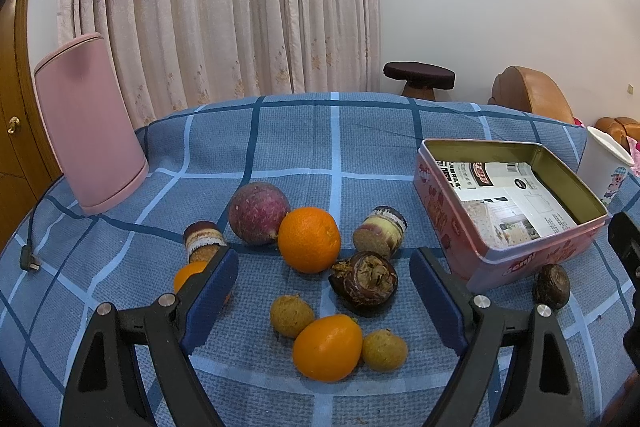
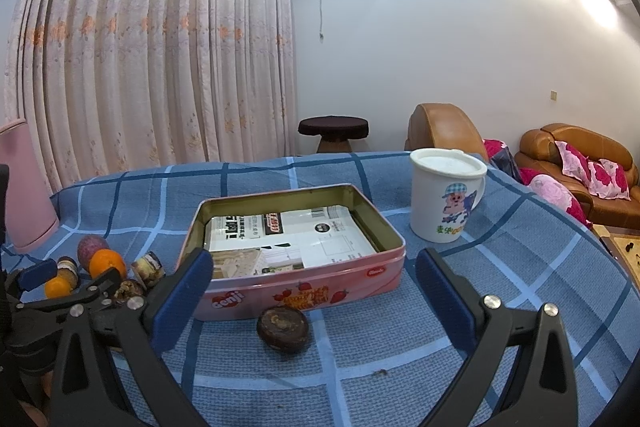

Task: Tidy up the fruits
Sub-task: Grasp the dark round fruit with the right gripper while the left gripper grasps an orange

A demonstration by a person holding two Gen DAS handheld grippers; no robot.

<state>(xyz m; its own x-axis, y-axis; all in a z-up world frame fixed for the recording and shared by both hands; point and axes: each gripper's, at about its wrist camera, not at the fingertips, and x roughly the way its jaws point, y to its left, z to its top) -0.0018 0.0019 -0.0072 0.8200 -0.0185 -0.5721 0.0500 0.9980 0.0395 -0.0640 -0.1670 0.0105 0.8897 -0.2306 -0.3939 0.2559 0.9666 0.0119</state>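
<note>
Both my tongs are spread wide, holding nothing. My left gripper (image 1: 324, 291) hovers over the fruit pile on the blue checked tablecloth (image 1: 304, 139): a big orange (image 1: 309, 239), a purple-red round fruit (image 1: 259, 213) touching it behind, a small orange citrus (image 1: 327, 347) between two tan longans (image 1: 292, 315), and a cracked dark brown husk (image 1: 365, 283). My right gripper (image 2: 314, 297) faces the open pink rectangular tin (image 2: 296, 291), paper-lined with no fruit inside. A dark brown round fruit (image 2: 283, 327) sits just in front of the tin. A white cartoon mug (image 2: 446, 201) stands to the right behind it.

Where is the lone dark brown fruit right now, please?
In the right wrist view, the dark brown fruit lies on the cloth just before the pink tin, apart from the other fruit.
</note>
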